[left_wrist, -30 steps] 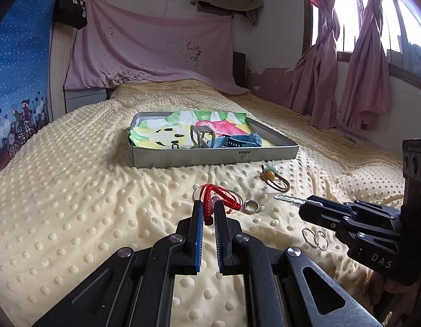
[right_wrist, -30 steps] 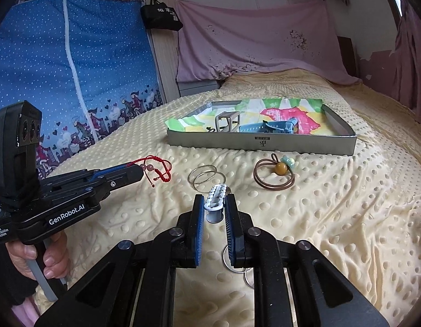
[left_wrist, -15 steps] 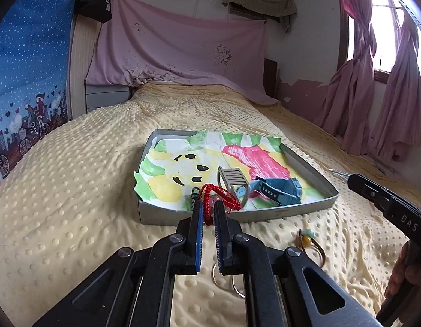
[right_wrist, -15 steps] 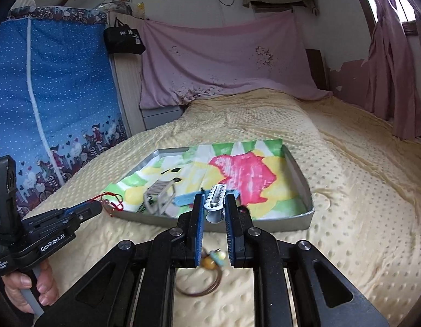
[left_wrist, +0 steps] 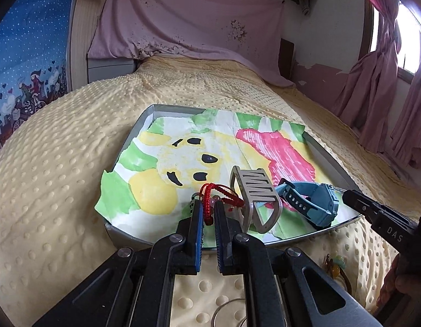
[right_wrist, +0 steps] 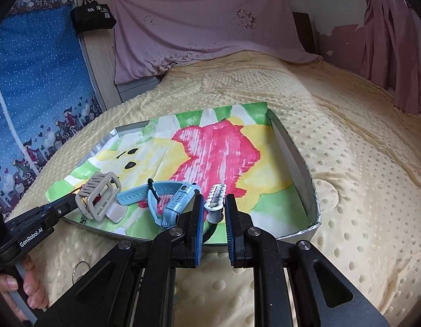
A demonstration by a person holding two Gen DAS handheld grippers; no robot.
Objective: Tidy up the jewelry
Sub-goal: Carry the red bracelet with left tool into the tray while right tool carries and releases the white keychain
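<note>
A bed covered in a bumpy yellow blanket fills both views, with pink curtains at its far side. On the blanket sits a shallow grey tray lined with a bright child's painting. Two pieces already lie inside it near the front edge: a beige strap-like band and, just beside it, a blue watch. The left gripper hovers over the tray's front edge, its fingers pressed onto a red braided bracelet. The right gripper hovers over the same edge to the right of the watch, pinching a small silver hair clip. Judging by this, the sorting is partly done: both held pieces look ready to be let go into the tray. Still on the blanket in front of the tray are a brown hair tie with beads and thin metal rings. The band and watch crowd the front of the tray, so open space lies further back
</note>
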